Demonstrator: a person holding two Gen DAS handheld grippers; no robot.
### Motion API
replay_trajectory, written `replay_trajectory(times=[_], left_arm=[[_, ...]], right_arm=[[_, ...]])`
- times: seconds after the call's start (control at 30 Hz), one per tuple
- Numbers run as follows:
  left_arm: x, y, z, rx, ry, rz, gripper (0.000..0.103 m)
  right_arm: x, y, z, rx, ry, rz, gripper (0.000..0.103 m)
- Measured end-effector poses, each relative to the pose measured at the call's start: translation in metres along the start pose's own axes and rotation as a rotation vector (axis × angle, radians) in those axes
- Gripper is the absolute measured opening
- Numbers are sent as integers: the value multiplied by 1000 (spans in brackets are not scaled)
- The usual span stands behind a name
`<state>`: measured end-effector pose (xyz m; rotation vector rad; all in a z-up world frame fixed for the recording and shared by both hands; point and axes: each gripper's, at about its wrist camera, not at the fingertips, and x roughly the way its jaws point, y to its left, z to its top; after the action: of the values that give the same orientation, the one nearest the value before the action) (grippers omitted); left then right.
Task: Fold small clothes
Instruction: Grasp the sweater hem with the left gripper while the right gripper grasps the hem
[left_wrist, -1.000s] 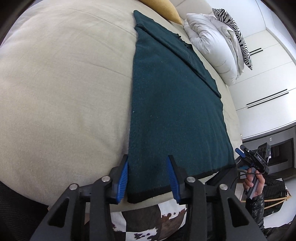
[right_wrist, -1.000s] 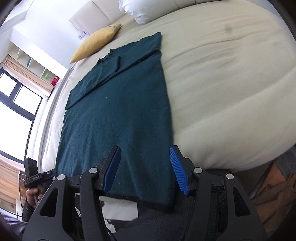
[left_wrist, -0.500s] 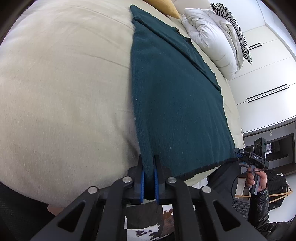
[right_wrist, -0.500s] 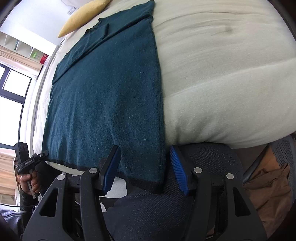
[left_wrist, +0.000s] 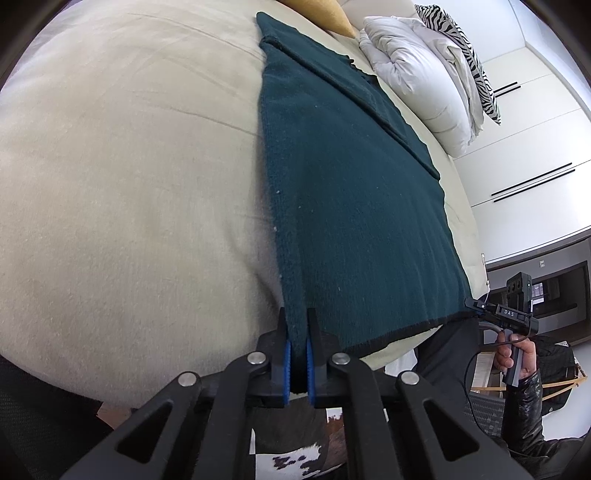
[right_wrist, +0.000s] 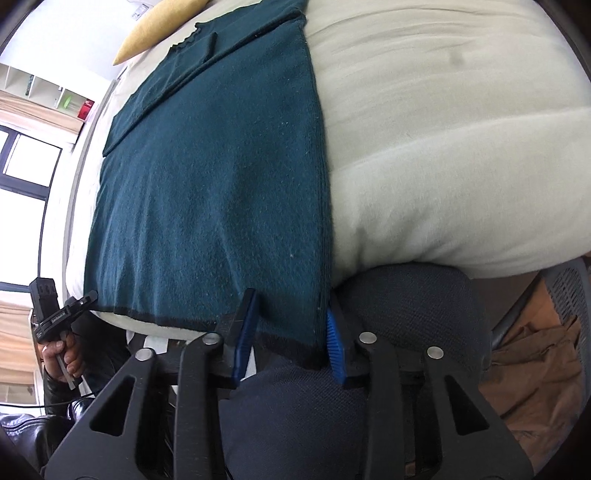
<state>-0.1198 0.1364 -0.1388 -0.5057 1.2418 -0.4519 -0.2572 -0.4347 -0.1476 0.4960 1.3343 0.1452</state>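
A dark teal knitted garment (left_wrist: 351, 206) lies flat on a cream bed (left_wrist: 129, 184), its black-edged hem at the near edge. My left gripper (left_wrist: 297, 325) is shut on the hem's left corner, the cloth pinched upright between the blue pads. Seen from the right wrist, the same garment (right_wrist: 207, 184) hangs slightly over the mattress edge. My right gripper (right_wrist: 291, 306) straddles the hem's right corner with its jaws closing. The cloth lies flat between the pads, not pinched. Each wrist view shows the other gripper held in a hand at the opposite corner.
A yellow cushion (right_wrist: 159, 33) and a white duvet with a zebra pillow (left_wrist: 424, 74) lie at the bed's far end. A dark fabric chair seat (right_wrist: 406, 295) sits under the right gripper. White wardrobe doors (left_wrist: 535, 147) stand beside the bed, and a window (right_wrist: 22, 166) lies on the other side.
The left jaws closed onto the hem's left corner. The right gripper tipped down and came nearer the hem, and its jaws narrowed around the right corner.
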Motion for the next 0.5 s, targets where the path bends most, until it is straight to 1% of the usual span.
replay_trajectory(times=[0.13, 0.2, 0.3, 0.37, 0.5], left_arm=[[0, -1, 0, 3, -1, 2, 7], [0, -1, 0, 6, -2, 4, 6], [0, -3, 0, 9, -5, 4, 6], [-1, -4, 0, 13, -7, 4, 6], [-2, -4, 2, 14, -11, -11, 6]], right_arm=[[-2, -6, -5, 8, -15, 14, 25], [-3, -7, -7, 12, -20, 13, 21], [-4, -9, -10, 11, -24, 10, 11], [-6, -12, -10, 5, -31, 16, 8], [-17, -11, -11, -17, -78, 59, 7]])
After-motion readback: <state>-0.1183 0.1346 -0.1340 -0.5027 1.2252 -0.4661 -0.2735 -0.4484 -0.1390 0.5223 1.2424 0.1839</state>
